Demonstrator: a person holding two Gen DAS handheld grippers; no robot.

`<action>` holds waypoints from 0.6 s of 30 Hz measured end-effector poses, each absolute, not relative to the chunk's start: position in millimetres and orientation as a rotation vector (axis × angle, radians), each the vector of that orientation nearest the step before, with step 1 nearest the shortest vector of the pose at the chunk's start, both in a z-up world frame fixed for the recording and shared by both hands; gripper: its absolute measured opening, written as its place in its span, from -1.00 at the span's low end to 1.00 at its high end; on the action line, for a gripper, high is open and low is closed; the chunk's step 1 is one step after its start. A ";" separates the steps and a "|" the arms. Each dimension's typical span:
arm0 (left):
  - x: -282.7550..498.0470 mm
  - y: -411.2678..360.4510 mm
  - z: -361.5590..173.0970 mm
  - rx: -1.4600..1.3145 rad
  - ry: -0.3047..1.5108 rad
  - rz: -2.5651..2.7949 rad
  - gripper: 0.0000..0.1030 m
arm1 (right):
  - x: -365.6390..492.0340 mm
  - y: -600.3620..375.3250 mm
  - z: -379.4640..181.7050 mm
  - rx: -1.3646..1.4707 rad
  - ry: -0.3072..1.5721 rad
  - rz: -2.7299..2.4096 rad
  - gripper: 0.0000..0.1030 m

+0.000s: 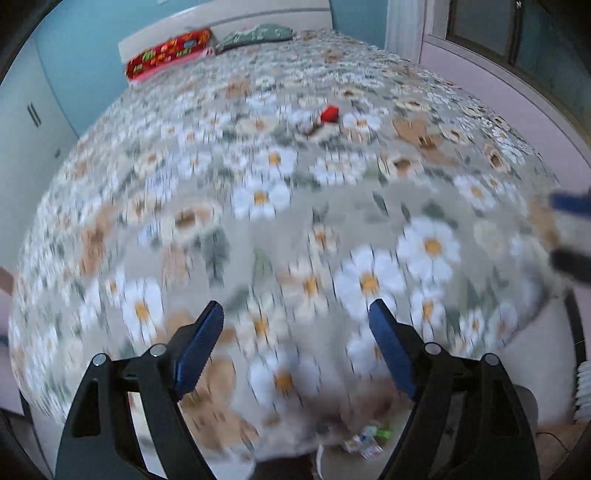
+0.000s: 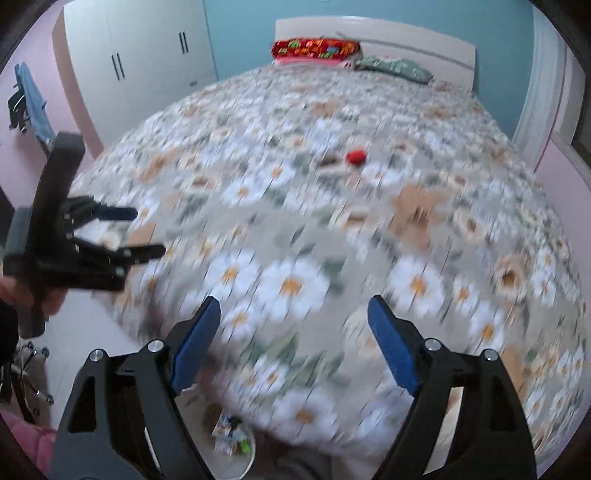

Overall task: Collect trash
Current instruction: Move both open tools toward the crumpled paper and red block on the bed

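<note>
A small red piece of trash (image 1: 330, 113) lies on the flowered bed cover (image 1: 295, 206), far from both grippers; it also shows in the right wrist view (image 2: 355, 156), with a small brown scrap (image 2: 330, 160) beside it. My left gripper (image 1: 295, 314) is open and empty above the near part of the bed; it also shows in the right wrist view (image 2: 147, 230) at the left. My right gripper (image 2: 293, 310) is open and empty; its fingertips (image 1: 569, 203) show at the right edge of the left wrist view. A white bin (image 2: 243, 458) with wrappers sits at the bed's foot. Both views are blurred.
Red pillow (image 2: 316, 48) and green pillow (image 2: 395, 68) lie at the headboard. A white wardrobe (image 2: 140, 55) stands left of the bed. A chair with blue cloth (image 2: 31, 99) stands at the far left. A window (image 1: 517, 33) is on the right wall.
</note>
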State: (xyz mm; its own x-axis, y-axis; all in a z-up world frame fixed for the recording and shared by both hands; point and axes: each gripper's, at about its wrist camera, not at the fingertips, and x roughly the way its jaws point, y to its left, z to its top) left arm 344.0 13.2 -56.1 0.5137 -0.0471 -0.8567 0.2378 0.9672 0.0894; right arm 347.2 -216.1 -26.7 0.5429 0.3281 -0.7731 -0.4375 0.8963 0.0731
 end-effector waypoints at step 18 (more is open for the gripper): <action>514.7 -14.7 -69.9 0.272 0.979 -0.200 0.64 | 558.8 -205.9 -53.2 -0.197 0.905 0.445 0.57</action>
State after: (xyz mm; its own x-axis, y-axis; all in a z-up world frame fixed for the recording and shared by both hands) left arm 514.7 -14.7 -69.9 0.5439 -0.0442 -0.8380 0.2879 0.9478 0.1368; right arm 558.8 -205.9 -53.2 0.5349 0.2890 -0.7939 -0.4523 0.8917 0.0199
